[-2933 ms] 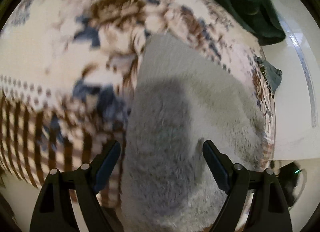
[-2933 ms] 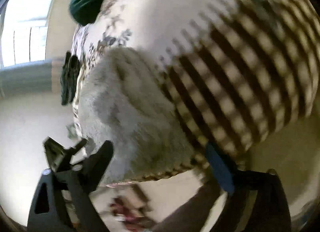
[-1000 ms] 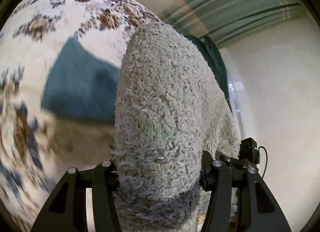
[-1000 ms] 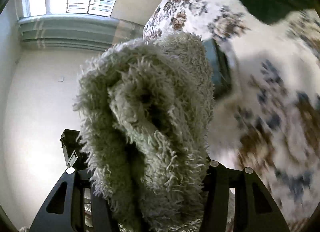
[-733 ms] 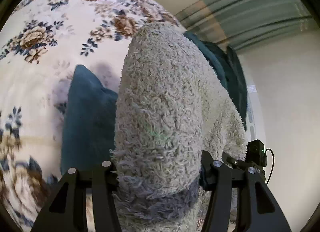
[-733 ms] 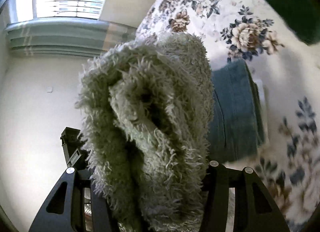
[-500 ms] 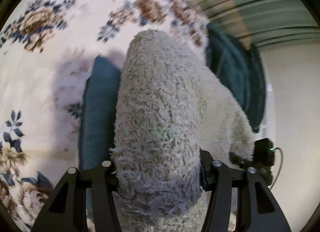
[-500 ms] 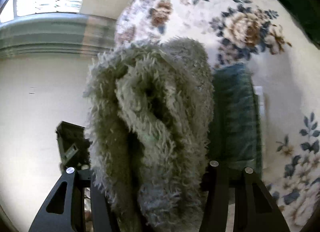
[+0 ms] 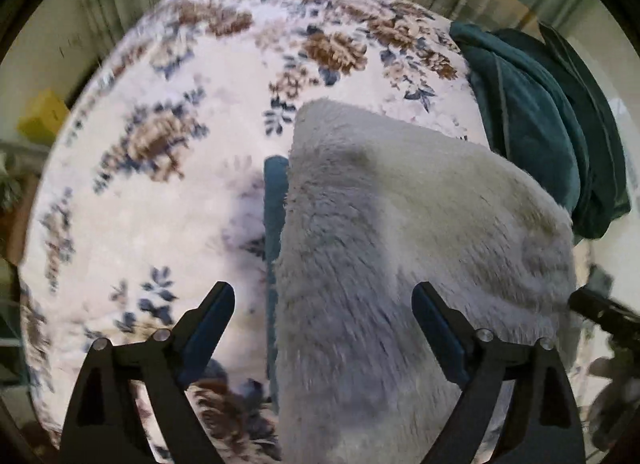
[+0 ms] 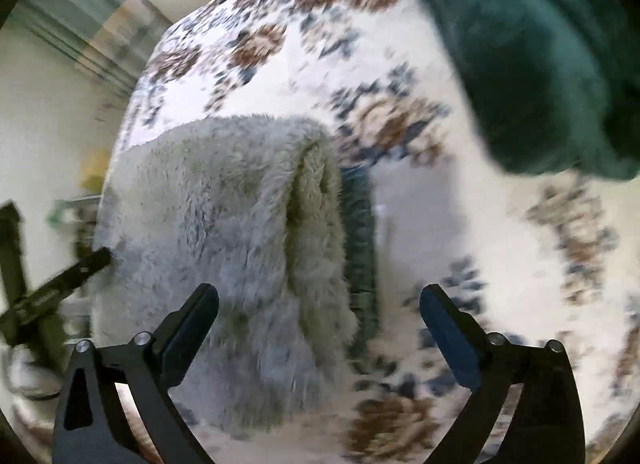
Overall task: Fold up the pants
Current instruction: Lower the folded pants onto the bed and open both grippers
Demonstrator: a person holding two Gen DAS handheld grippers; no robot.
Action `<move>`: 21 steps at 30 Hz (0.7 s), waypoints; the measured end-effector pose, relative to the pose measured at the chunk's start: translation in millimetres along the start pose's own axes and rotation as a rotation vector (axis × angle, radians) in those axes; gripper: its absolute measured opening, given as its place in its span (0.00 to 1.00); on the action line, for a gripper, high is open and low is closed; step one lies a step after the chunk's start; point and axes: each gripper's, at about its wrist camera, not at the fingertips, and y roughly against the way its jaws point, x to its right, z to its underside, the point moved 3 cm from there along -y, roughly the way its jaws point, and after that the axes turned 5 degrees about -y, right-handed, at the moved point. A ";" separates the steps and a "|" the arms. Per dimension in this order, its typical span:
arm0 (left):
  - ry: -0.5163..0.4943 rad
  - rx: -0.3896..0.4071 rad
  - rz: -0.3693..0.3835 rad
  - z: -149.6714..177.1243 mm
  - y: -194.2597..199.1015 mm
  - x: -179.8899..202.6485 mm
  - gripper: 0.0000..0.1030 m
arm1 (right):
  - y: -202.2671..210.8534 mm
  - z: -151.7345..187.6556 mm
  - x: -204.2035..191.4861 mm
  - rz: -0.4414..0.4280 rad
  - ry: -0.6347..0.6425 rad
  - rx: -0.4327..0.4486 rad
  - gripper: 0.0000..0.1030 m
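The folded pants [image 9: 400, 248], a thick bundle of pale fluffy fleece, lie on the bed [image 9: 160, 203] with its flowered cover, set on top of a folded teal item [image 9: 275, 199] of which only a strip shows along one edge. Both grippers point steeply down at the bundle and are letting go: the left gripper [image 9: 323, 306] has its jaws opening, spread wide over the near edge of the fleece without the pads pressing on it, and the right gripper [image 10: 319, 304] is doing the same at the other end, jaws opening and standing clear on either side of the rolled fold [image 10: 312, 223]. So the step in hand looks like the release of a finished fold onto a stack. A dark green heap [image 9: 552, 131] lies further up the bed, beside the pants, and may be the next garment. What follows, I would judge, is to lift both grippers straight up so the fingers do not drag the pile or pull the fold open, then check that the bundle sits square on the teal item, since the fleece is bulky and springy and could slump or unroll.
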 end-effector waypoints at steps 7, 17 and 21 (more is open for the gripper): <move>-0.019 0.078 -0.119 21.5 38.8 13.6 0.88 | 65.2 44.2 -17.9 0.175 0.022 0.128 1.00; -0.042 0.208 -0.194 67.3 147.2 49.2 0.88 | 189.4 121.9 -42.1 0.210 0.053 0.263 1.00; -0.009 0.255 -0.192 90.6 196.1 57.5 0.88 | 249.8 156.4 -43.1 0.199 0.065 0.316 1.00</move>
